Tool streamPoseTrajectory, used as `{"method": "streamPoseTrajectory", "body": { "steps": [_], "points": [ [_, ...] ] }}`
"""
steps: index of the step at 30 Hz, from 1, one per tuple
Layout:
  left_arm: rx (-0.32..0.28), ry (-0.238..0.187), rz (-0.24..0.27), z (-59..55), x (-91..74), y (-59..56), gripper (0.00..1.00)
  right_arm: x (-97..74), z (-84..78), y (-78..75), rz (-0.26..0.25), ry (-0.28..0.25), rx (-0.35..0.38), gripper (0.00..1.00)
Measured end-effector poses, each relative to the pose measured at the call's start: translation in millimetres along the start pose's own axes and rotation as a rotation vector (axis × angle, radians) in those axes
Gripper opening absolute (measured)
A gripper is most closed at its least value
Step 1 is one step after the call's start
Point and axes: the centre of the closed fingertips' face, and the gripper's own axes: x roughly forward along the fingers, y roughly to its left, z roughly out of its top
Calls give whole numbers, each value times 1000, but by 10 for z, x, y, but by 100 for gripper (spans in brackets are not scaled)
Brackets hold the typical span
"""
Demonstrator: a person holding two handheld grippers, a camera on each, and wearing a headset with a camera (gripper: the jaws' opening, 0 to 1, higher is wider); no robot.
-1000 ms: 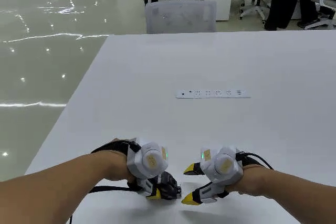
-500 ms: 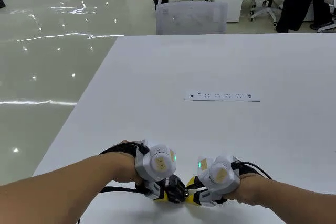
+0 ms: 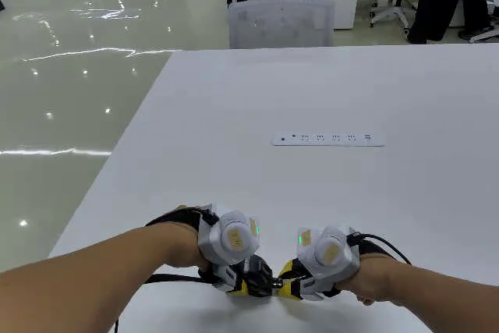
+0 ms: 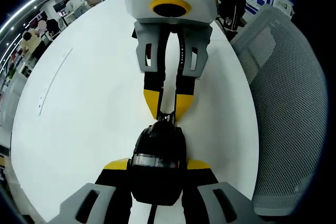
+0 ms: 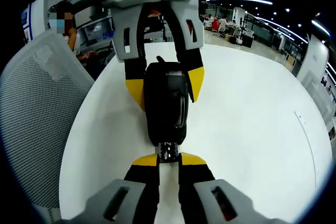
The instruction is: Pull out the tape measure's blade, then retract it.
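My left gripper (image 4: 157, 165) clamps the tape measure (image 4: 158, 153) body; my right gripper (image 5: 168, 159), directly opposite, pinches the blade tip (image 5: 167, 150). The blade axis runs between them.

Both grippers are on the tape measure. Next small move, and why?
Probably draw the right gripper straight away from the left gripper: its jaws are pinched on the blade tip, barely out of the tape measure case, which the left gripper clamps.

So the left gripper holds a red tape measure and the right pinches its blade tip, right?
No, the tape measure is black, not red, as the left gripper view shows. The left gripper holds it; the right gripper pinches the blade tip.
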Motion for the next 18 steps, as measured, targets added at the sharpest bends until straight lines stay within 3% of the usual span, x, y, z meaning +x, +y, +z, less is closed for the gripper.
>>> {"method": "streamPoseTrajectory", "body": {
  "steps": [6,10,13,15,18],
  "points": [
    [-4,-5,-2,9,9,4,33,-105,-113,-12,5,10,12,10],
    [5,-8,-4,4,7,-1,33,-55,-66,19,7,19,9,12],
    [3,-10,-3,0,3,3,33,-31,-43,17,7,66,-21,14],
    [9,-10,0,1,4,2,33,9,37,39,21,26,-17,16],
    [6,-12,2,-3,-5,-1,33,96,44,14,5,49,-33,15]
  ]
}}
